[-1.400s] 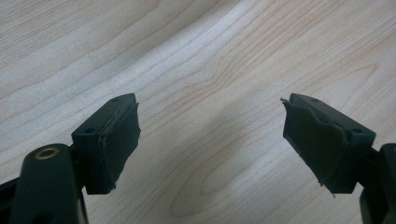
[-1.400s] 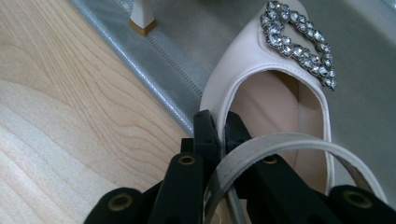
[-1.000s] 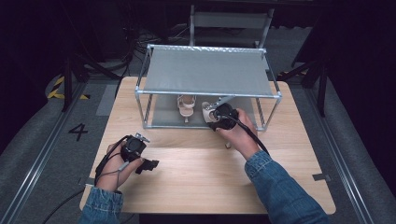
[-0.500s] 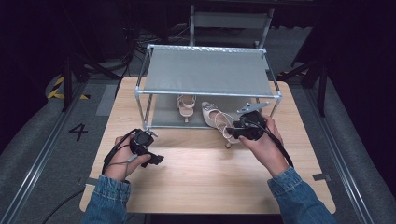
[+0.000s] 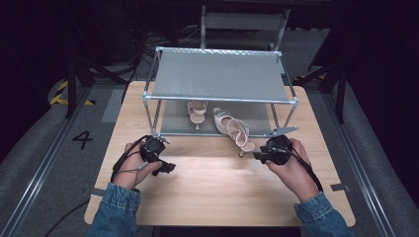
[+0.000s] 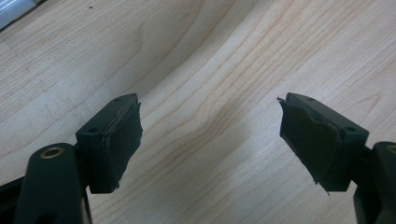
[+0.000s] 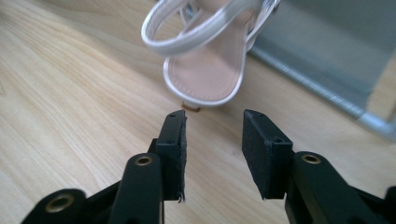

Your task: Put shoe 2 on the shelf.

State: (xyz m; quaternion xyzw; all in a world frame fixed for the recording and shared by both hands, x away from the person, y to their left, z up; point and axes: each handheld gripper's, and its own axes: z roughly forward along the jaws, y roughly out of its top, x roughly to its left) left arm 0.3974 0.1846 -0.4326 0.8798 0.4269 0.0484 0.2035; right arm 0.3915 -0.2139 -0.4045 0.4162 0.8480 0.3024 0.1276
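Right gripper view: your right tool [image 7: 212,123] part open, jaws have just been closing, nothing between pads, touching nothing. Heeled sandal [image 7: 205,70] just ahead of jaw tips, heel end toward you. High view: sandal [image 5: 236,132] lies half out of rack [image 5: 220,74], long axis diagonal, toe under shelf, heel on surface [image 5: 212,182]. Pale, silvery straps, pink insole. Your left tool [image 6: 210,140] wide open, empty, over bare surface.

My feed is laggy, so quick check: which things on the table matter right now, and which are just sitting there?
In play:
- right hand-held gripper, jaws apart, nothing between them
- sandal half off the rack's lower shelf

Idle:
- second sandal
- shoe rack
- left hand-held gripper, open
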